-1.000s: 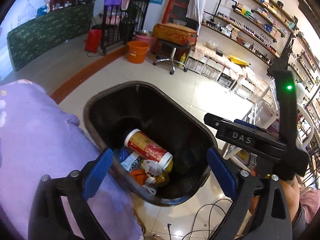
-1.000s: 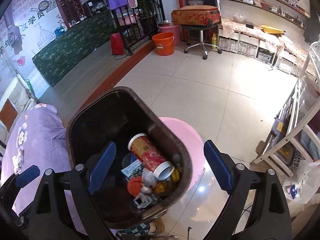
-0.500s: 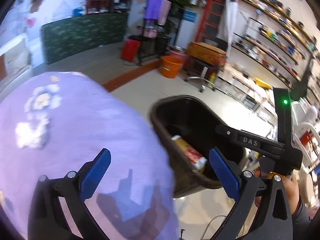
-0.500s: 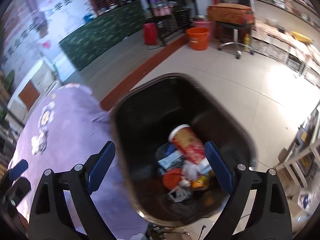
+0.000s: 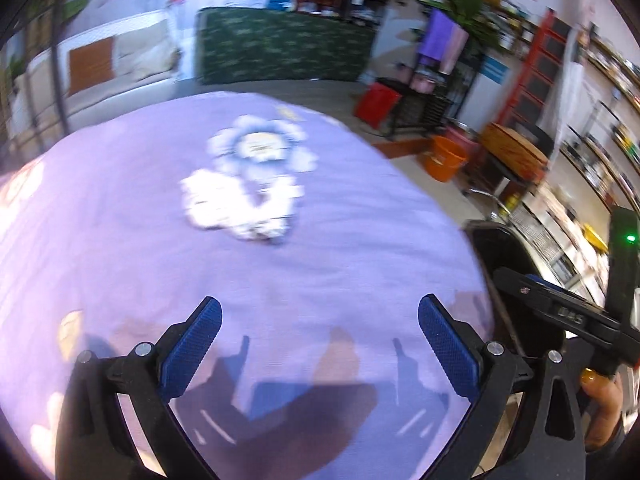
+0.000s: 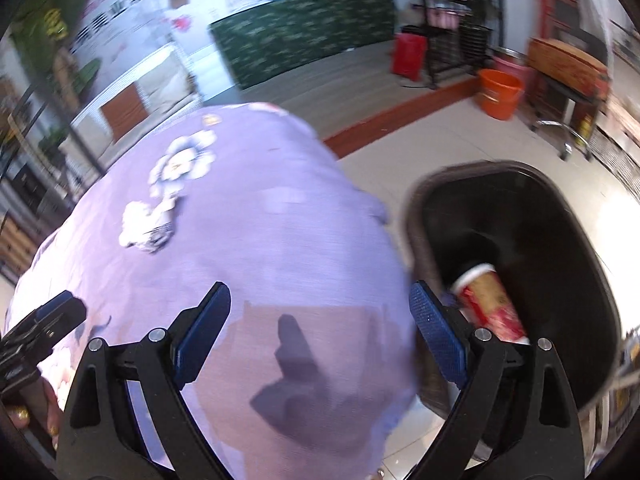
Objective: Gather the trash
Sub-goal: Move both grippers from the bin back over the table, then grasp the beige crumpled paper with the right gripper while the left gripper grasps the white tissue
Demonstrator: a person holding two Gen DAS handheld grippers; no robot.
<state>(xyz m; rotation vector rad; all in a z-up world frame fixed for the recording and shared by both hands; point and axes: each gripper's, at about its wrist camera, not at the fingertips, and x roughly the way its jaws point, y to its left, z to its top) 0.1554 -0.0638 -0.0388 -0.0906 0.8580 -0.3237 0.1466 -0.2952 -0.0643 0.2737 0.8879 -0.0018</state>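
Both grippers, the left gripper [image 5: 318, 340] and right gripper [image 6: 320, 326], are hovering spread and empty over smooth lavender cloth [image 5: 160, 240] bearing one crumpled white tissue [image 5: 236, 208], having swung away from the glossy black bin [image 6: 560, 264], which is holding one cylindrical paper cup [image 6: 490, 302].

Purple cloth [image 5: 320, 272] (flower-printed) bears crumpled white trash [image 5: 256, 230].
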